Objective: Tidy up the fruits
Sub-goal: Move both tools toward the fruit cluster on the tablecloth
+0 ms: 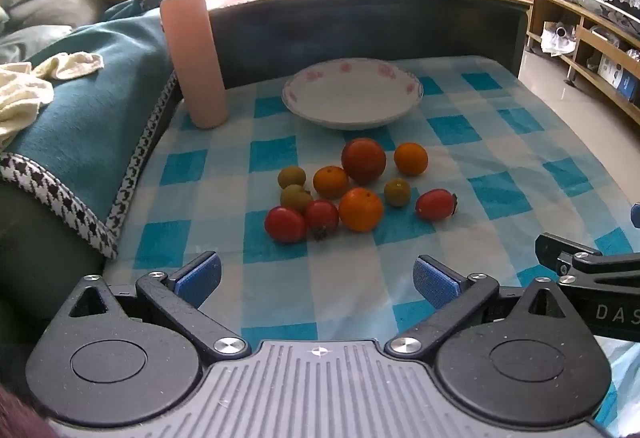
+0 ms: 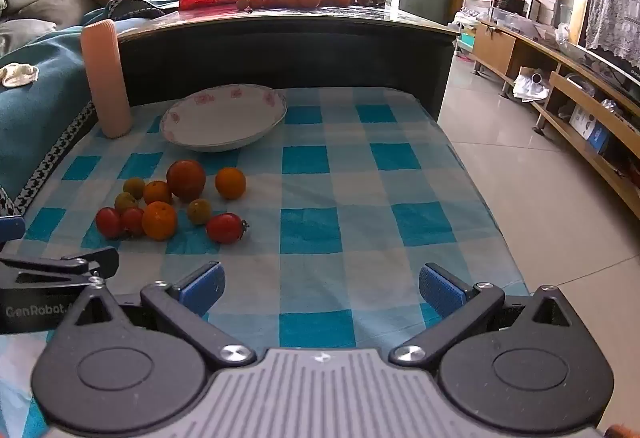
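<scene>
Several small fruits lie in a cluster on the blue checked tablecloth [image 1: 340, 278]: a large red one [image 1: 363, 160], oranges [image 1: 361, 209], red tomatoes [image 1: 285, 224] and small green ones [image 1: 291, 177]. The cluster also shows in the right wrist view [image 2: 186, 180]. An empty white bowl with pink flowers [image 1: 352, 94] [image 2: 224, 118] stands behind them. My left gripper [image 1: 318, 276] is open and empty, in front of the fruits. My right gripper [image 2: 322, 284] is open and empty, to the right of the cluster.
A pink cylinder [image 1: 194, 58] stands upright left of the bowl. A teal blanket on a sofa [image 1: 80, 110] borders the table's left side. A dark cabinet [image 1: 360, 30] rises behind the bowl. The tiled floor [image 2: 540, 198] lies beyond the right edge.
</scene>
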